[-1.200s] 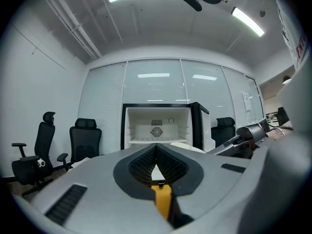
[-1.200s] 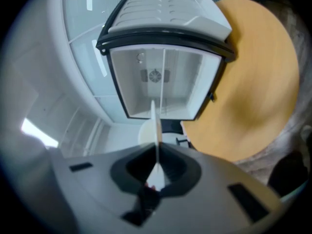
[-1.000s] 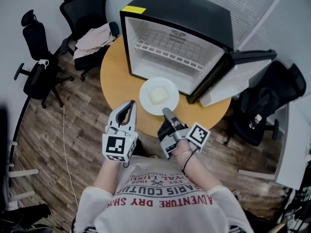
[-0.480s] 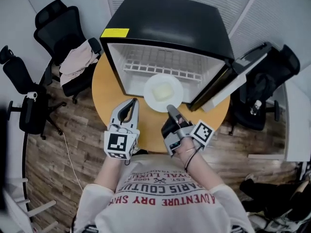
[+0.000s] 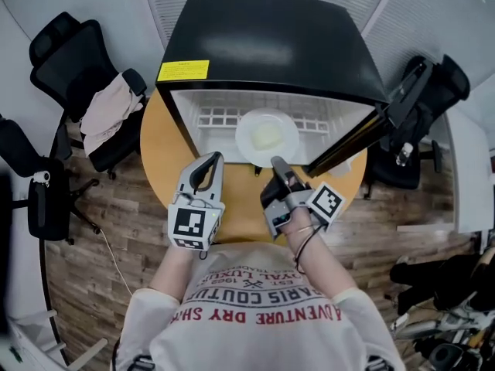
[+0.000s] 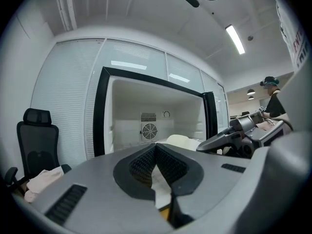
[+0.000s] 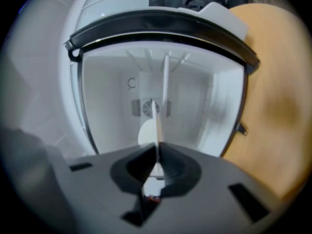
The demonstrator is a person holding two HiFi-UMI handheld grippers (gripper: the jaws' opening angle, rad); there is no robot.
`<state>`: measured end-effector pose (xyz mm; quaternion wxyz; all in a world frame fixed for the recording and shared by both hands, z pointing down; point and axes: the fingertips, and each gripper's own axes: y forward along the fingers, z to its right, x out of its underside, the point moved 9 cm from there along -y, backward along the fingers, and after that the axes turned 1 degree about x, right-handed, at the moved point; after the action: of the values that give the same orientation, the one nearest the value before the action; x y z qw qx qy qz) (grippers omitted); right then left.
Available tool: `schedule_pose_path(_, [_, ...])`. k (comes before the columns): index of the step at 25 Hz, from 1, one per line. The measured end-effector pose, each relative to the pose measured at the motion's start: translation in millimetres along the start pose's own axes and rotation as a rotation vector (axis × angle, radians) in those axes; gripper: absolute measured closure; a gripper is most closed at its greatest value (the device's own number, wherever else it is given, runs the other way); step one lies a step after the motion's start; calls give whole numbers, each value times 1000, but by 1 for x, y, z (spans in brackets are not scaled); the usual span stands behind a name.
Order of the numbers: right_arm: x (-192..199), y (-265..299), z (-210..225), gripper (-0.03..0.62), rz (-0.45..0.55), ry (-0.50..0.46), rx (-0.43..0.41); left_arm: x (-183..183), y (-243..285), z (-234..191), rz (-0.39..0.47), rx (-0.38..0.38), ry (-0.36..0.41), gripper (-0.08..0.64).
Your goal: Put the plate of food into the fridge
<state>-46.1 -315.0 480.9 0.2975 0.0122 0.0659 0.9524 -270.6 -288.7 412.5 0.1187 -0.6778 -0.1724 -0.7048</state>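
My right gripper (image 5: 277, 163) is pinched almost shut on the near rim of the plate (image 5: 247, 126). My left gripper (image 5: 210, 161) is closed on nothing, low at centre-left. The plate, with its pale food (image 5: 267, 136), sits at the upper centre of the head view, in the open mouth of the fridge (image 5: 271, 45). I judge I'm mid-insertion. Next it needs carrying deeper, setting level on the shelf (image 5: 213, 118), then letting go. Being round, it has no real long axis. It is face up, and its far rim points at the fridge's back wall.
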Motion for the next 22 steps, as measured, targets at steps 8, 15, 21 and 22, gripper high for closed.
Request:
schedule_pose_path(8, [4, 30, -3, 554, 75, 14, 33, 4, 18, -23, -2, 65, -9, 528])
schedule_pose_path(15, [4, 45, -4, 554, 118, 52, 46, 4, 26, -26, 2, 101, 0, 528])
schedule_pose_path(21, [-2, 56, -8, 554, 142, 20, 54, 4, 30, -34, -4, 97, 1, 528])
schedule_pose_path(22, [-3, 58, -8, 545, 142, 12, 53, 5, 32, -35, -5, 96, -1, 528])
